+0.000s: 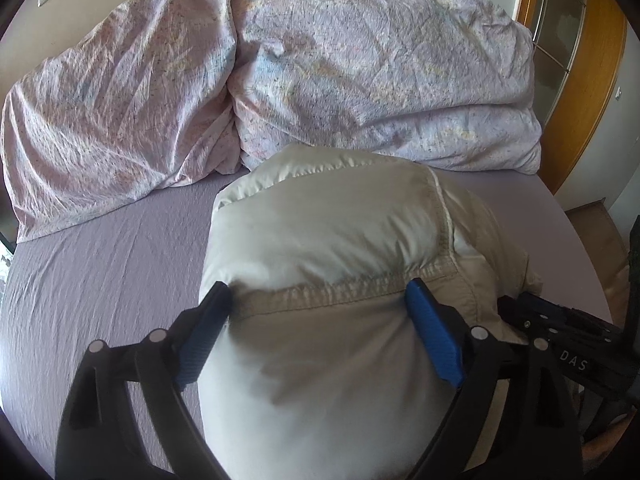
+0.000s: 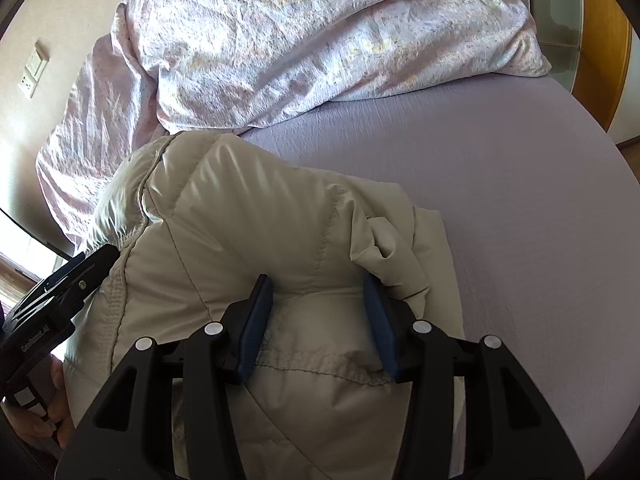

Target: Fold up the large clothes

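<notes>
A puffy beige down jacket (image 1: 328,220) lies bunched on the lilac bed sheet (image 1: 100,280). My left gripper (image 1: 318,286) straddles its stitched hem from above. Its blue pads (image 1: 434,336) stand wide apart, and the padded fabric bulges up between them without being pinched. In the right wrist view the jacket (image 2: 240,208) shows a folded-over sleeve at its right side. My right gripper (image 2: 317,280) is shut on a thick fold of it near the hem seam. Each gripper's body shows at the edge of the other's view.
A crumpled pink-patterned duvet (image 1: 360,60) is heaped along the far side of the bed, just behind the jacket. Bare sheet (image 2: 520,200) stretches to the right of the jacket. A wooden door frame (image 1: 600,80) stands beyond the bed. Wall sockets (image 2: 30,76) are at the left.
</notes>
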Motion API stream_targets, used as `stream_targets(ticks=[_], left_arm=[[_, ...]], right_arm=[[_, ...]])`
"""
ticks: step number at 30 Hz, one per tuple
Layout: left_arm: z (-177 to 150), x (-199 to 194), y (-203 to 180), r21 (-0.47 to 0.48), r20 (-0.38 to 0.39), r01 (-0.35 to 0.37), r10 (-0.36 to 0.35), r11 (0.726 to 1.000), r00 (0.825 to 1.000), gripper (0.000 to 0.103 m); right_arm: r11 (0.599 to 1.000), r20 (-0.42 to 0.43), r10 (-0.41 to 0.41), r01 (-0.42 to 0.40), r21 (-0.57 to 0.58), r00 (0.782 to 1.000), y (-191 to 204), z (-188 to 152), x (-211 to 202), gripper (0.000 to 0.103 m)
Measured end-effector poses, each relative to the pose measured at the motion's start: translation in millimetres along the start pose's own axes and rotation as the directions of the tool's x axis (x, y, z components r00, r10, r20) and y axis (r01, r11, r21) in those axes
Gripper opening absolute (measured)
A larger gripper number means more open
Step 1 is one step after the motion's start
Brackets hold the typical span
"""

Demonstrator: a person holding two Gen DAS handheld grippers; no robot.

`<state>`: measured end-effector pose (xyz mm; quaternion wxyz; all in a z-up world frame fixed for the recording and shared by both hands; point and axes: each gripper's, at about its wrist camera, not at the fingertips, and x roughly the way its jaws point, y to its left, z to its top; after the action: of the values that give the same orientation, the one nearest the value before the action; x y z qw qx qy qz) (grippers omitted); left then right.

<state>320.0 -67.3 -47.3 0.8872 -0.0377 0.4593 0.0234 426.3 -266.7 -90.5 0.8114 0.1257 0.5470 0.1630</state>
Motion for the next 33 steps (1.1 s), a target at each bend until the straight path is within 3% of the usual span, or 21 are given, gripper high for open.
stream_targets(ticks=[24,33], left_arm=[[-7,20,2,0.005,0.029,-0.013,0.013,1.0,0.999,0.094],[-12,24,3,-0.001,0.056,-0.014,0.014,1.0,0.998,0.096]], right_arm=[[0.999,0.024,-0.011,0.012,-0.04,1.0,2,4,8,0.049],[0.998,0.079,-0.013,0.017,-0.061,0.997,4,-2,7,0.049]])
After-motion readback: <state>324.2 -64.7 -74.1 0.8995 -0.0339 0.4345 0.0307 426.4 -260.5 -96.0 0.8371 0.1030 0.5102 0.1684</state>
